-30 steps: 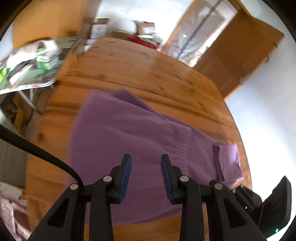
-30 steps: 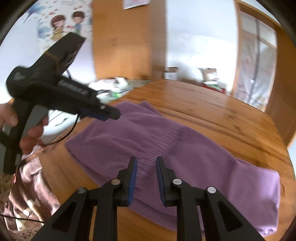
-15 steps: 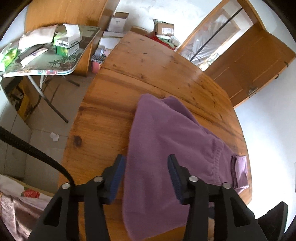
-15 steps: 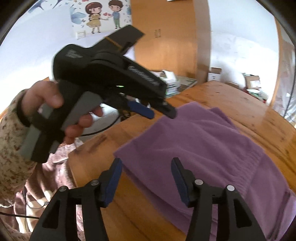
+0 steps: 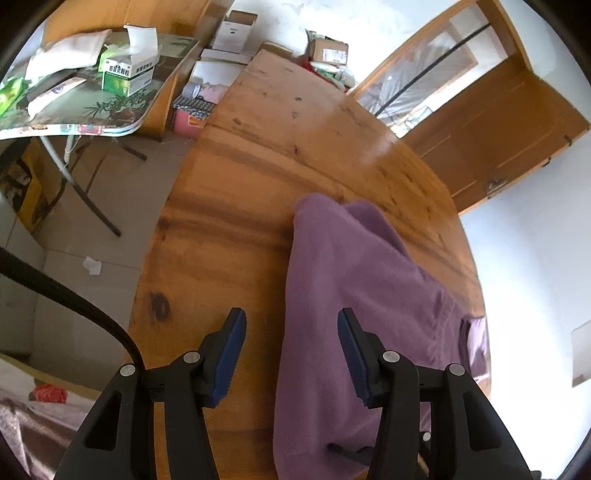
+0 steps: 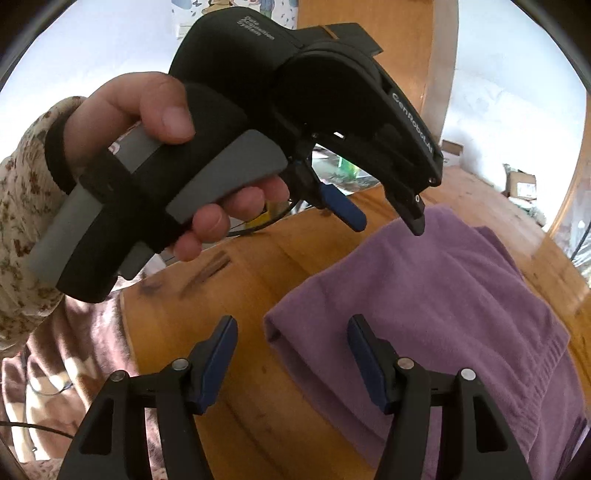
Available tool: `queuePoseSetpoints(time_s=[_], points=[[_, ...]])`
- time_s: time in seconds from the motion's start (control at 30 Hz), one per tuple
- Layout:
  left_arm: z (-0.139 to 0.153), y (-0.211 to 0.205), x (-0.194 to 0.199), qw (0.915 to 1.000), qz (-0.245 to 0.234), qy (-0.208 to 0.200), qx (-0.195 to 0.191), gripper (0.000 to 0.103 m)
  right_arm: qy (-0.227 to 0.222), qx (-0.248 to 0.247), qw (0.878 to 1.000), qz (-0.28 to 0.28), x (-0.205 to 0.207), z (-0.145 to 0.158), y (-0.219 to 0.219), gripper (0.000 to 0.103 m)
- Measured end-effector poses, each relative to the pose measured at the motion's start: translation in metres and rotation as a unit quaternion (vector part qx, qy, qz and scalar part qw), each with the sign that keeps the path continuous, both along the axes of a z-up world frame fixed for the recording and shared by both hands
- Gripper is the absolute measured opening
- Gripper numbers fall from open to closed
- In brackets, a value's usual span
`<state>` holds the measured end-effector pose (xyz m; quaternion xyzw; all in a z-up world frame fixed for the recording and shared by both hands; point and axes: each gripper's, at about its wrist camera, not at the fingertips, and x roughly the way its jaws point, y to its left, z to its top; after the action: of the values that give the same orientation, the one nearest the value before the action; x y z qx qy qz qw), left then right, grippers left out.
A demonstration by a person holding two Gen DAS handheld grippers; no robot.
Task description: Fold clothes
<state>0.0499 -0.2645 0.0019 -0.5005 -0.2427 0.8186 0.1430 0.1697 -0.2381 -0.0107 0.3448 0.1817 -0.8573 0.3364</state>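
While both claws gape, purple garment (image 5: 343, 295) folded

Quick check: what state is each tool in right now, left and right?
Left tool: open, holding nothing, above the purple garment.
Right tool: open, holding nothing, at the garment's folded corner.

one purple garment (image 5: 354, 295), two hand-held grippers (image 5: 291, 345)

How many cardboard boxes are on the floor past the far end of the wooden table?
2 clearly: a white open box at the far left corner of the wooden table, and a brown labelled box further right. Clutter there may hide more.
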Motion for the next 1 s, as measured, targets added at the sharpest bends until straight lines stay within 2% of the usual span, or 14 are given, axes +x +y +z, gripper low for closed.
queuePoseSetpoints(time_s=[0.33, 0.73, 0.83, 0.9, 0.93, 1.0], points=[[-0.009, 0.004, -0.022, 0.9994, -0.026, -0.009, 0.021, 0.054, -0.016, -0.007, 1.0, -0.018, -0.005, -0.005, 0.002, 0.063], [-0.014, 0.019, -0.048, 0.996, -0.055, -0.011, 0.07, 0.054, -0.022, -0.013, 0.999, -0.033, -0.006, -0.01, 0.005, 0.063], [-0.015, 0.018, -0.049, 0.9957, -0.051, -0.014, 0.076, 0.052, -0.016, -0.008, 0.999, -0.043, -0.006, -0.01, 0.006, 0.054], [-0.016, 0.017, -0.048, 0.9965, -0.04, -0.016, 0.071, 0.039, -0.016, -0.009, 0.998, -0.053, -0.008, -0.01, 0.009, 0.042], [-0.017, 0.017, -0.048, 0.997, -0.033, -0.018, 0.068, 0.031, -0.017, -0.01, 0.998, -0.058, -0.009, -0.009, 0.011, 0.04], [-0.018, 0.016, -0.048, 0.9974, -0.024, -0.022, 0.065, 0.027, -0.02, -0.014, 0.998, -0.064, -0.012, -0.009, 0.015, 0.03]])
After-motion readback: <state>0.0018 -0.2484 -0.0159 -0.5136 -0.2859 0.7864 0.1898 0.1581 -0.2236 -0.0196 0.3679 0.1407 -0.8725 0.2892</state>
